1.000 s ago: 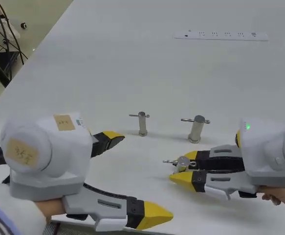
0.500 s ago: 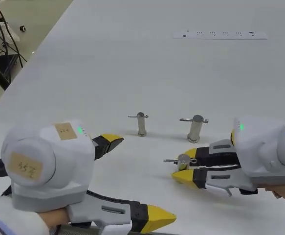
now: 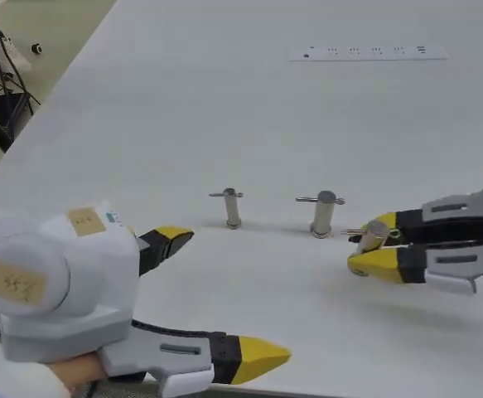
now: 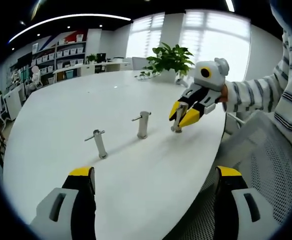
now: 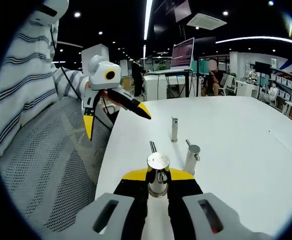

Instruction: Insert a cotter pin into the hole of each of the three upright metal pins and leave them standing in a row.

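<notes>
Two metal pins stand upright on the white table, each with a cotter pin through its head: the left pin (image 3: 231, 207) and the middle pin (image 3: 324, 214). My right gripper (image 3: 367, 243) is shut on a third metal pin (image 3: 374, 235), just right of the middle pin; a thin cotter pin pokes out of its head. In the right gripper view this held pin (image 5: 158, 174) stands between my jaws, with the two standing pins (image 5: 192, 157) (image 5: 174, 129) beyond. My left gripper (image 3: 233, 296) is open and holds nothing, near the front edge, short of the left pin (image 4: 99, 144).
A white power strip (image 3: 368, 53) lies at the far side of the table. The table's front edge runs just under my left gripper. A mesh chair (image 5: 50, 165) and a potted plant (image 4: 168, 60) stand beyond the table.
My right gripper has carried the third pin to the right and slightly farther away, to beside the middle pin. The left gripper has barely moved.
</notes>
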`<state>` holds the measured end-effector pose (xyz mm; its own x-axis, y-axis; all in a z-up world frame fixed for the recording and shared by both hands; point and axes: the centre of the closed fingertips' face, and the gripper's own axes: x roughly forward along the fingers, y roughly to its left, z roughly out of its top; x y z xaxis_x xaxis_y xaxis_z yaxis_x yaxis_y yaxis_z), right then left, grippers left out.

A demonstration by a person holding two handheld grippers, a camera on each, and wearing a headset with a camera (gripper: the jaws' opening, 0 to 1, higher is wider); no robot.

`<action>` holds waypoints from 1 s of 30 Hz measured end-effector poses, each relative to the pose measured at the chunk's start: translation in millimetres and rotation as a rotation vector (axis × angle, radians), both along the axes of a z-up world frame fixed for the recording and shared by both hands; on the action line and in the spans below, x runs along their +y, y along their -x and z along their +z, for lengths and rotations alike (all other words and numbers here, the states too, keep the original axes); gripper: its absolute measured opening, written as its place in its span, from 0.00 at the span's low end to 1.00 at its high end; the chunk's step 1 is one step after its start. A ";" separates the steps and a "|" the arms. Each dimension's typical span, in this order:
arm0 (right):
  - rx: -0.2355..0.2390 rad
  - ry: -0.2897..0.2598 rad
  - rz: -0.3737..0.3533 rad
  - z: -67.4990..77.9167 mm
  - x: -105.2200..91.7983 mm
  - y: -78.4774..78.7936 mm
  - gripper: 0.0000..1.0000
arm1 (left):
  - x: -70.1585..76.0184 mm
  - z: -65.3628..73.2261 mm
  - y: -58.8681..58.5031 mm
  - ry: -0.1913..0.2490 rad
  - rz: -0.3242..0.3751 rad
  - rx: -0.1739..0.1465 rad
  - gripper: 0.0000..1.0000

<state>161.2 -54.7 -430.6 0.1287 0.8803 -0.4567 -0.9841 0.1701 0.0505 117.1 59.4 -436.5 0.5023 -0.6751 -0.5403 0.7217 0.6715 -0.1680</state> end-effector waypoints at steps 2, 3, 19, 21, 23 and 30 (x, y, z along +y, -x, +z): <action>-0.005 -0.026 -0.009 4.1 -8.6 -5.9 0.08 | 0.9 -1.2 0.8 -0.003 0.003 0.008 0.99; -0.002 -0.029 -0.017 5.1 -12.9 -9.3 0.08 | 1.3 -2.0 1.4 -0.007 0.002 0.012 0.99; -0.017 0.016 -0.042 -2.5 -60.2 -51.3 0.08 | 4.1 0.4 -0.2 -0.007 0.049 0.042 0.98; -0.017 0.050 -0.032 -9.2 -61.5 -51.4 0.08 | 5.3 2.3 -0.8 0.014 0.071 0.051 0.98; -0.014 0.062 -0.024 -15.1 -62.0 -51.9 0.08 | 6.1 3.0 -0.8 0.010 0.076 0.051 0.98; -0.002 0.054 -0.027 -26.3 -67.1 -61.1 0.08 | 4.1 3.8 -1.9 -0.002 0.078 0.060 0.98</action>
